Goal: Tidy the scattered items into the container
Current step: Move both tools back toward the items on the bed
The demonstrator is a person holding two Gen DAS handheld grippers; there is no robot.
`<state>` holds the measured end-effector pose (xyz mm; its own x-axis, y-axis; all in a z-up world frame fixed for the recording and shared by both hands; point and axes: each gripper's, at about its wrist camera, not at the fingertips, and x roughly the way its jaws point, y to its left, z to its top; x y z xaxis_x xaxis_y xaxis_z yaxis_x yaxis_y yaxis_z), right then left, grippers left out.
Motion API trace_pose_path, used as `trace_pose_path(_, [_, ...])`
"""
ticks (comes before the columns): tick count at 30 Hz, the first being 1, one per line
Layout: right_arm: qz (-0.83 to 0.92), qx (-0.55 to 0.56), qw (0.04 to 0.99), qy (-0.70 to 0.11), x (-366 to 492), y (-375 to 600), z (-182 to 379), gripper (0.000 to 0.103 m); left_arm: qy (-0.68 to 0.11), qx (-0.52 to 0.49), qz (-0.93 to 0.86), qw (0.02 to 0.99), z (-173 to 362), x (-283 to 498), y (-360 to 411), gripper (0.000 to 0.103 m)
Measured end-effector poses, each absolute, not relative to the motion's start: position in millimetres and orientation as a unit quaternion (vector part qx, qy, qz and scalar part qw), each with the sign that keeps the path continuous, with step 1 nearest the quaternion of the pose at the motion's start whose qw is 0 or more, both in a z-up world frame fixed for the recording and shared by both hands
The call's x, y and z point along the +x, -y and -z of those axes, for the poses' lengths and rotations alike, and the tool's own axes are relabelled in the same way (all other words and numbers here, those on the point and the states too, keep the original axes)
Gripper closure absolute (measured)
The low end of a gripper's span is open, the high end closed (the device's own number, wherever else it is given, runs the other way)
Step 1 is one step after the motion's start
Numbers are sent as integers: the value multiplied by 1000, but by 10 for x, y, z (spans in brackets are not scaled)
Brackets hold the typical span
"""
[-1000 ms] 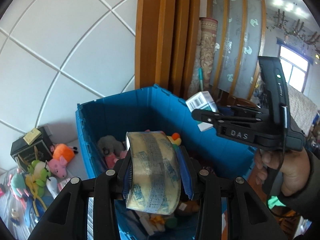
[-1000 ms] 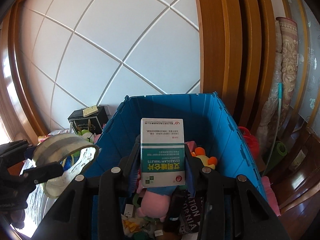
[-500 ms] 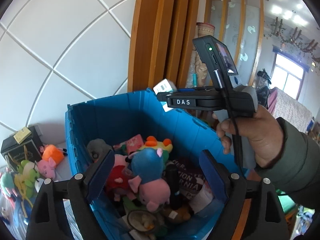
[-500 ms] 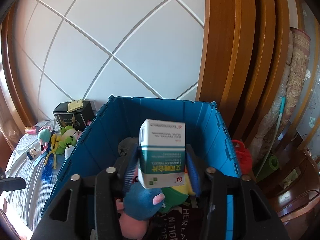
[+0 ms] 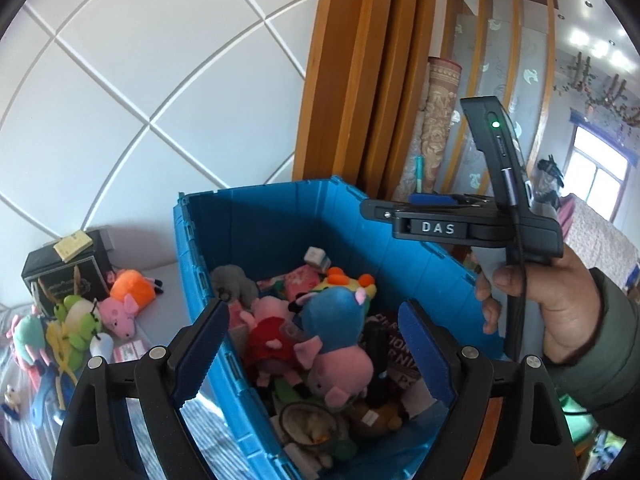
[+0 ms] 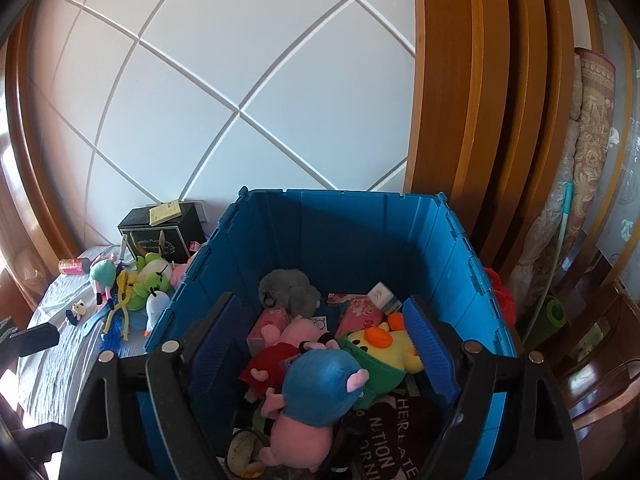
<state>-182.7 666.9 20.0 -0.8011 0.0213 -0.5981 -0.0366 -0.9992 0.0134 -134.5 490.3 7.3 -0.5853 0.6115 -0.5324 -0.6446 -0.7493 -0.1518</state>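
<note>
Both grippers hovered over the blue crate, fingers spread and empty: the left gripper released, the right gripper having just opened. A small medicine box lay inside among plush toys. More plush toys remained scattered beside a black box outside the crate's left wall.

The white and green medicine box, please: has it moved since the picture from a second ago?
Yes. It left the right tongs, whose jaws have just been opening, and now lies low in the blue bin, the medicine box near the back wall.
</note>
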Motion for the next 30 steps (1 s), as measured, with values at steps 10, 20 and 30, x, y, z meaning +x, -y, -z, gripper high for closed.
trace_pose_path(10, [-950, -313, -21, 5, -1688, -5701, -294, 16, 11, -302, -900, 313, 94, -1424, -3908, 15])
trace_pose_path(20, [-944, -321, -72, 9, -1767, -4438, -187, 16, 24, -315, -919, 234, 281, -1600, -2463, 13])
trace_pose_path(30, [-930, -357, -90, 18, -2033, -3477, 275, 16, 25, -356, -924, 133, 811, -1911, -991, 13])
